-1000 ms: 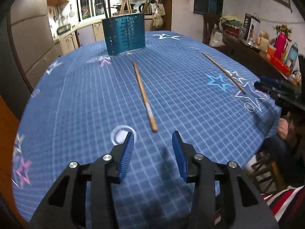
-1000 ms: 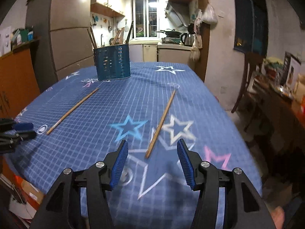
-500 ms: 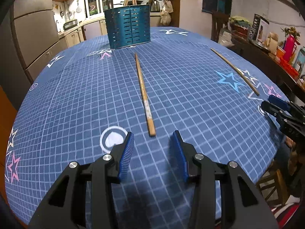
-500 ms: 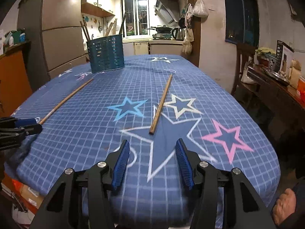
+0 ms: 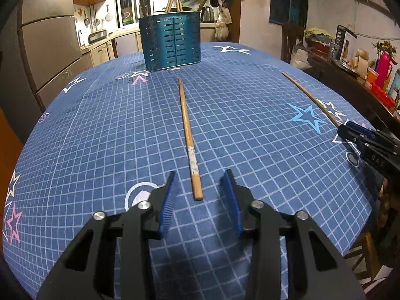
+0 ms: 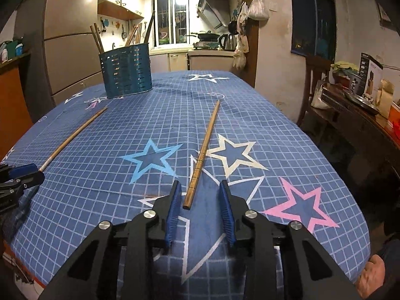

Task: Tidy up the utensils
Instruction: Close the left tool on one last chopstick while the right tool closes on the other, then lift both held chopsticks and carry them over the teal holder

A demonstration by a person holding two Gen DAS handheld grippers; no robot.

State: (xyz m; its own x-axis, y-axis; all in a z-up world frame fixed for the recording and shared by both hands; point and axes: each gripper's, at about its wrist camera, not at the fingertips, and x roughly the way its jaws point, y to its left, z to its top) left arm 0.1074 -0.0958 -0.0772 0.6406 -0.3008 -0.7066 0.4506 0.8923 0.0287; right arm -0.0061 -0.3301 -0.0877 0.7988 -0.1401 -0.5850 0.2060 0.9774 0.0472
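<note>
Two chopsticks lay loose on the surface (image 5: 100, 137), well short of the blue holder (image 5: 172, 43). Each gripper, left (image 5: 198, 195) and right (image 6: 198, 200), straddled one's near end, left chopstick (image 5: 188, 135), right chopstick (image 6: 203, 150), jaws wide apart, touching nothing. Closing and lifting seemed next.

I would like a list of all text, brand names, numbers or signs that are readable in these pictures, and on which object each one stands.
"DAS": raised letters on the right gripper, partly hidden, seen from the left wrist view.
Black box on the side counter: print too small to read.
Print on the tablecloth near the utensil holder: blurred, unreadable.
Chopstick between the left gripper fingers: pale marks, not legible.
</note>
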